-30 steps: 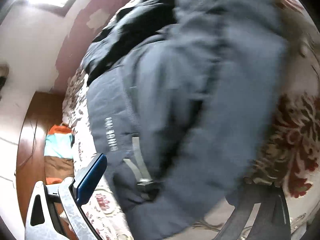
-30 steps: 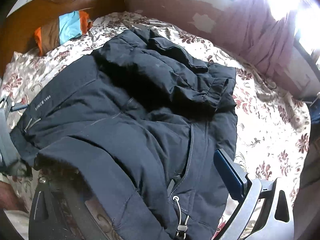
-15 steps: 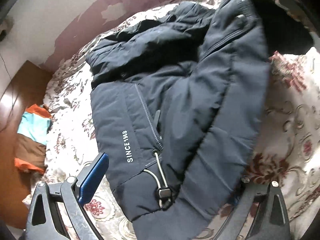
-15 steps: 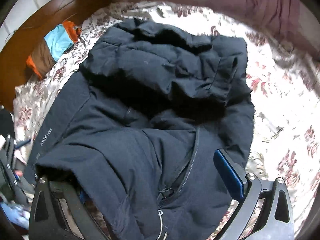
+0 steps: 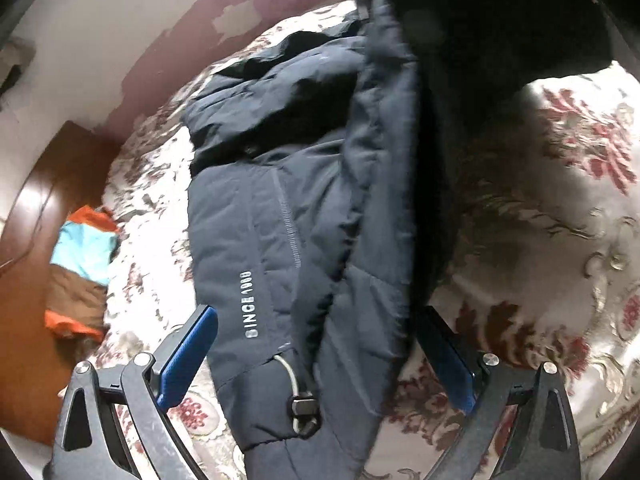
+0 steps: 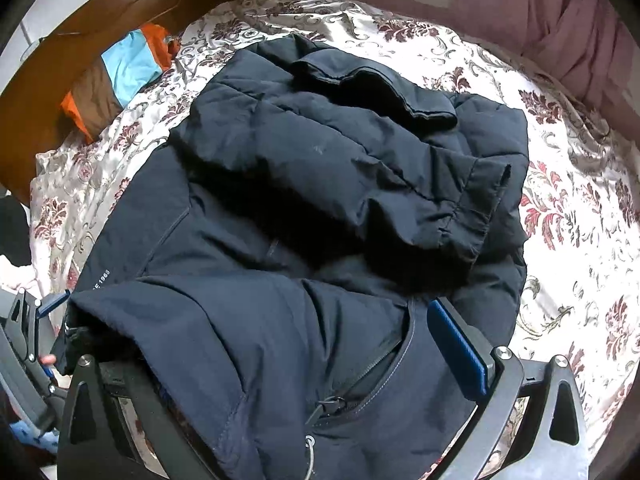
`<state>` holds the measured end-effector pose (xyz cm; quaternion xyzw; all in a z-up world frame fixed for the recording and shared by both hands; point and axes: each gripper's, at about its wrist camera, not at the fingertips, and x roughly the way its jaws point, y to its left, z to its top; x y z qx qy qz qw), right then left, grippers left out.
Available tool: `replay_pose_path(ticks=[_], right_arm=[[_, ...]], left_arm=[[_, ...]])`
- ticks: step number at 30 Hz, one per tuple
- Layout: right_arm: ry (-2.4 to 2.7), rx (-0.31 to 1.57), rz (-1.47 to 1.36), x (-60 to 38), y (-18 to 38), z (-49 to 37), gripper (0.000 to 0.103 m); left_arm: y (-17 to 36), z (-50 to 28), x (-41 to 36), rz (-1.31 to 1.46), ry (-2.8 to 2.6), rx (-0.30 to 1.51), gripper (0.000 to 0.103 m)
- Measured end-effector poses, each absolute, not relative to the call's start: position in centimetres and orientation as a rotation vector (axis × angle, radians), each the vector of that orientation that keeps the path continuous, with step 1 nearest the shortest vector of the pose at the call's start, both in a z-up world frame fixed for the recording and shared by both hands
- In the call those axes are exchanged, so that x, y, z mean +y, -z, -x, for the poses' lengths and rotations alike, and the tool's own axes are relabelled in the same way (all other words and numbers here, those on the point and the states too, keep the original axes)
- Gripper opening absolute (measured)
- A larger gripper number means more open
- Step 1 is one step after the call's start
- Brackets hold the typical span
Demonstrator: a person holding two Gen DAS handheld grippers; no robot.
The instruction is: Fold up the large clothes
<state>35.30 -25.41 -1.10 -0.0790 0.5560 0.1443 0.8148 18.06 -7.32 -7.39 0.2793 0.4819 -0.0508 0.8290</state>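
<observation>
dark padded jacket [image 6: 320, 200] is spread on the floral bedspread [image 6: 580, 208], hem nearest the cameras. one sleeve [image 6: 400, 184] is already laid across the chest; a near panel is doubled over at the hem. fold judged partly done: a lengthwise fold of the body and squaring up are left. left gripper [image 5: 316, 360] is seen with jaws wide apart, hem and drawcord toggle [image 5: 304, 408] lying between them, nothing pinched. right gripper [image 6: 280, 360] likewise spread; fabric is draped over its left finger. a striped cloth [image 6: 120, 76] lies far left by the wooden headboard [image 6: 80, 32].
</observation>
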Motion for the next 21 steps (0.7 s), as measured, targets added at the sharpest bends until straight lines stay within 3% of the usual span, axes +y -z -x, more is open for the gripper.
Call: replay_pose_path(ticks=[4, 8, 18, 21], right_arm=[[-0.305, 1.186, 0.137, -26.2, 1.4, -34.8, 0.101], [-0.287, 1.189, 0.107, -27.2, 1.7, -34.0, 0.101], [-0.220, 1.229, 0.012, -30.3, 2.9, -31.0, 0.101], [-0.208, 1.228, 0.069, -30.2, 3.2, -28.7, 0.101]], left_arm=[[6.9, -18.5, -6.9, -0.603, 0.070, 0.996, 0.097], [6.3, -19.3, -6.6, -0.615, 0.076, 0.978, 0.082], [3.7, -21.9, -5.8, -0.529, 0.095, 0.964, 0.061], [3.0, -22.5, -5.9, -0.529, 0.088, 0.946, 0.060]])
